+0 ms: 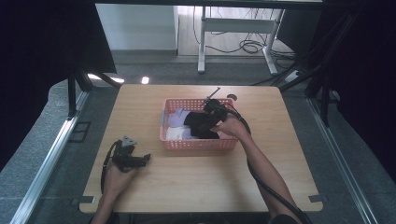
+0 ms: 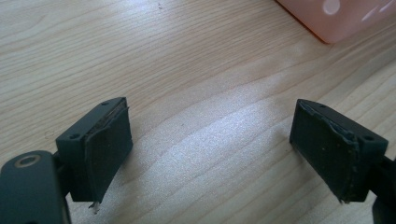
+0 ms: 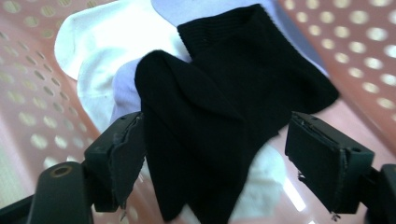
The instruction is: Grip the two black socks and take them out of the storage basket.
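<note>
From the high view, one pink basket (image 1: 198, 143) sits on the wooden table (image 1: 196, 182), and everything else places itself by it. The right gripper (image 1: 205, 122) reaches down into the basket over a black sock (image 1: 200, 125); its jaws are lost against the dark cloth there. Pale socks lie at the basket's left end, partly covered by the black one, so I cannot count them from here. The left gripper (image 1: 145, 157) rests on the table well to the basket's near left, a hand behind it.

In the left gripper view, its two jaws stand wide apart with bare wood between them; one blurred corner of the basket (image 2: 336, 18) is cut off at the top edge.

In the right gripper view, the right gripper (image 3: 212, 154) straddles the black sock (image 3: 219, 107), jaws partly open; the left pad (image 3: 128, 158) touches the cloth, the right stands clear. Beneath lie a white sock (image 3: 100, 51) and a lilac sock (image 3: 123, 86), their ends hidden; a second lilac piece behind may be another.
</note>
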